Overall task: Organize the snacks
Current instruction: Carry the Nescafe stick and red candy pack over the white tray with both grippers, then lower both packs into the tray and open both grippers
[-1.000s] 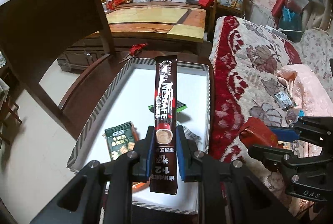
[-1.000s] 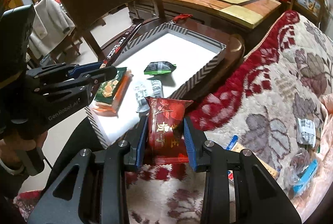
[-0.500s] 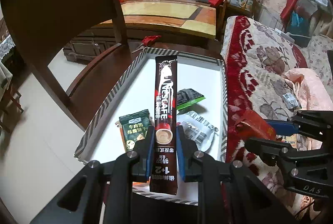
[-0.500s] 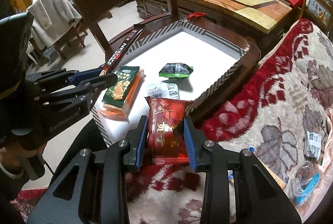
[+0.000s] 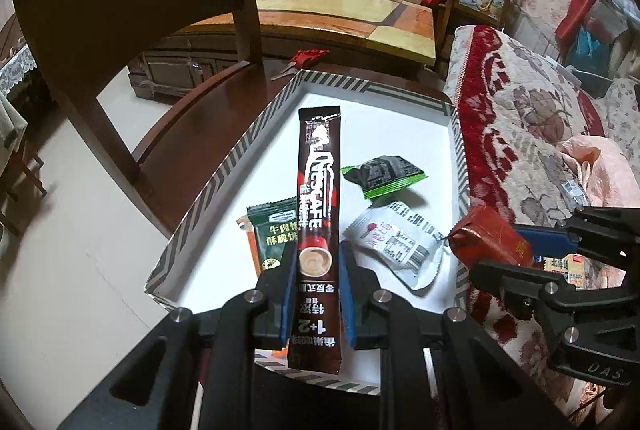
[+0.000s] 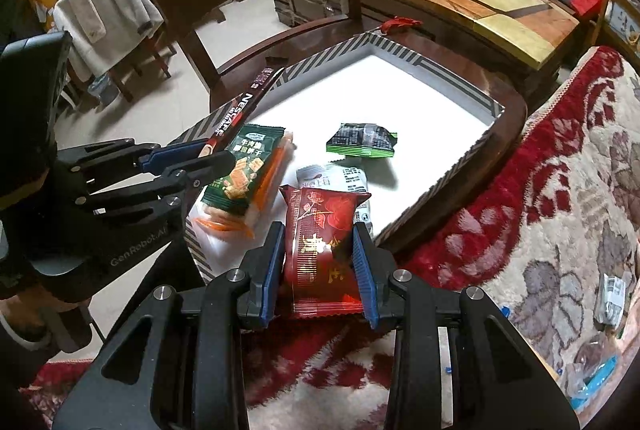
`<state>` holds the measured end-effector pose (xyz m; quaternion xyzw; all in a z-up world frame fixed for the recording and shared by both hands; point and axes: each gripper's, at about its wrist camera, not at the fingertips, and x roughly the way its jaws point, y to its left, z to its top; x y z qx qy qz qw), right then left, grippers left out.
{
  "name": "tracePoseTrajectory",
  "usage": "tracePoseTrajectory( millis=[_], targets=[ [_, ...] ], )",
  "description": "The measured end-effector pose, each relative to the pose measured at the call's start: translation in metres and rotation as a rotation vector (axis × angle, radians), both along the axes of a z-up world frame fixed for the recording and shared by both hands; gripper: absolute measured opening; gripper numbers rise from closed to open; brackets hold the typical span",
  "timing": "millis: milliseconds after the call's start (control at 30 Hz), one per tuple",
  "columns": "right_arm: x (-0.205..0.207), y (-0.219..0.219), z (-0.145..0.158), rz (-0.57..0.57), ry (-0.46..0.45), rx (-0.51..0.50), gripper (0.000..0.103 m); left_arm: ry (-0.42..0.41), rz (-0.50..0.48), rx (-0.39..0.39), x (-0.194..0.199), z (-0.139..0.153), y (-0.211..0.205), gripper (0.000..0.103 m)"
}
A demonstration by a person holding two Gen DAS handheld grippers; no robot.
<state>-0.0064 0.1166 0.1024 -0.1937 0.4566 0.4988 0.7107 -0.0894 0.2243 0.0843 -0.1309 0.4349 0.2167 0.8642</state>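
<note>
1. on the wooden chair seat (image 6: 516, 110) sits the biggest thing that matters, a white tray with a striped rim (image 5: 224, 182), pushed up against a red floral blanket (image 6: 560, 190) where more loose packets lie.
2. both grippers hover at the tray's near end, each already loaded, so the coming move looks like a lowering and release into the tray rather than a pick.
3. right gripper (image 6: 320, 262): jaws pinching a red snack packet (image 6: 324, 230), its front edge over the tray's near right corner, just above a white packet (image 5: 396, 242).
4. left gripper (image 5: 316, 290): jaws pressed on the lower part of a long coffee stick (image 5: 320, 198), gripped across its width, so its long axis runs straight ahead of the gripper, along the tray's length.
5. the relation that counts: the free white floor lies ahead of and below both grippers, toward the far end; the near end is already crowded.
6. already lying there, left to right: a green biscuit pack (image 6: 244, 170) on an orange one, the white packet, and a small dark packet with green edge (image 5: 384, 174) a bit farther in.
7. the left gripper is nearer the biscuit pack, the right nearer the white packet; i judge the stick could go down lengthwise between them.
</note>
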Motion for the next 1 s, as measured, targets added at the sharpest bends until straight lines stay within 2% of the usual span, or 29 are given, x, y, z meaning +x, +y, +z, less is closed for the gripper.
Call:
tracePoseTrajectory(
  millis=[1000],
  targets=[
    [0.022, 0.045, -0.035, 0.013, 0.05, -0.053, 0.032, 0.058, 0.01, -0.045, 0.015, -0.029, 0.016, 0.021]
  ],
)
